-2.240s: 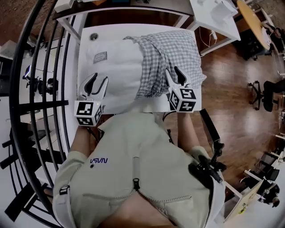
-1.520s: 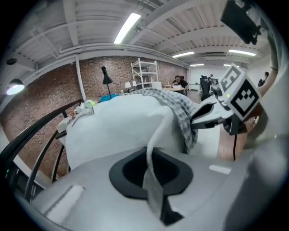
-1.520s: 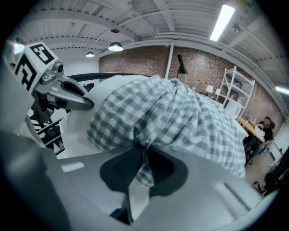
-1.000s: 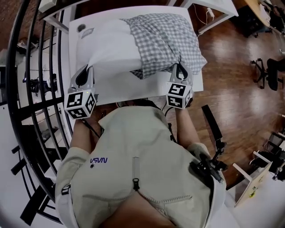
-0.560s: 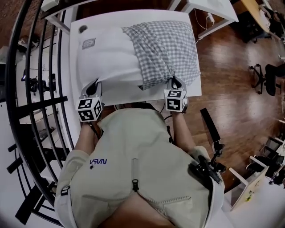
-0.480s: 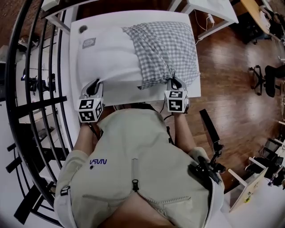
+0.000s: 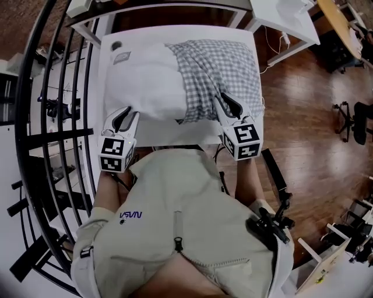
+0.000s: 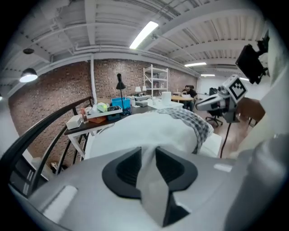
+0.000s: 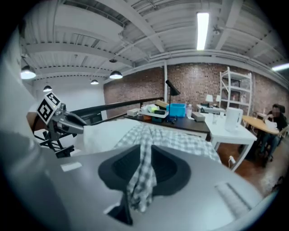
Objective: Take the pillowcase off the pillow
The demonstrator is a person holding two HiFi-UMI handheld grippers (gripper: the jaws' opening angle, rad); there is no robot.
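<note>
A white pillow [image 7: 145,81] lies on the white table [image 7: 175,137], and the grey checked pillowcase [image 7: 218,67] covers its right half. My left gripper [image 7: 126,114] is at the pillow's near left corner. Its jaws have just been opening, and a fold of white pillow fabric [image 8: 148,149] still lies loose between them. My right gripper [image 7: 226,103] is at the pillowcase's near edge. Its jaws have also just been opening, with a bunched strip of checked cloth [image 9: 143,173] hanging slack between them. Each gripper view shows the other gripper across the pillow.
A black curved railing [image 7: 52,116] runs along the left. Wooden floor [image 7: 315,116] lies to the right, with white tables [image 7: 280,11] beyond. A dark table with a blue box [image 9: 178,110] and a white jug [image 9: 232,118] stand behind the pillow.
Both grippers' fingers have spread apart. The right gripper has lifted and moved forward over the pillowcase edge. The left gripper has shifted slightly along the pillow's near corner.
</note>
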